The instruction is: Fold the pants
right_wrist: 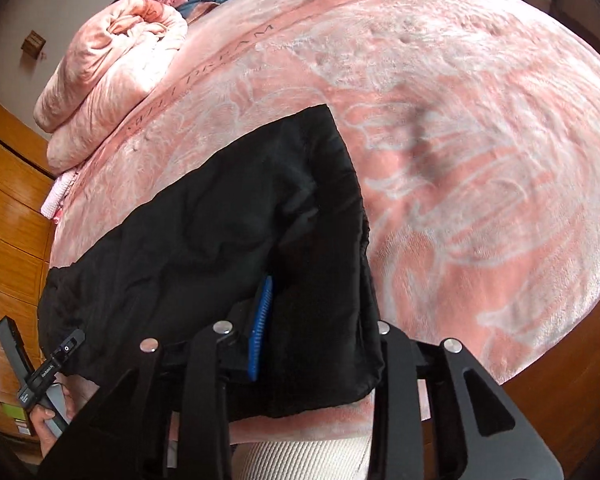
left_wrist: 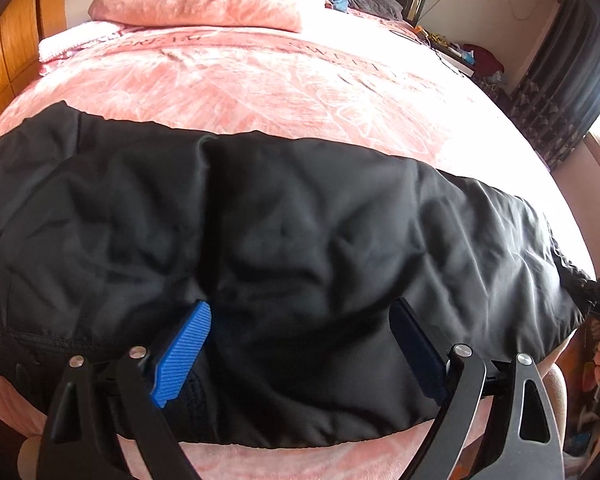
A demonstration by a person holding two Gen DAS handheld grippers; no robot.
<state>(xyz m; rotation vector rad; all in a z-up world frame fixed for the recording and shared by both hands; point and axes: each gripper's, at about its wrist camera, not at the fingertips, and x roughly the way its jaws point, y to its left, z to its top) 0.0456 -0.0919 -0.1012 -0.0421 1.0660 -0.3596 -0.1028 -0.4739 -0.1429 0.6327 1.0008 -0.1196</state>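
Black padded pants (left_wrist: 260, 232) lie across the near edge of a pink bed (left_wrist: 260, 80), spread left to right. My left gripper (left_wrist: 300, 344) is open, its blue pads (left_wrist: 184, 356) pressed against the pants' near edge with fabric bulging between them. In the right wrist view the pants (right_wrist: 204, 224) run from the near edge toward the left. My right gripper (right_wrist: 320, 332) straddles the pants' end; one blue pad (right_wrist: 260, 328) shows, the other finger is hidden behind the fabric, and the jaws stand wide apart.
A folded pink quilt (left_wrist: 204, 0) lies at the head of the bed; it also shows in the right wrist view (right_wrist: 108, 72). Wooden wardrobe panels (right_wrist: 8, 208) stand at the left. A cluttered side table (left_wrist: 468, 56) and dark curtains (left_wrist: 560, 80) stand at the right.
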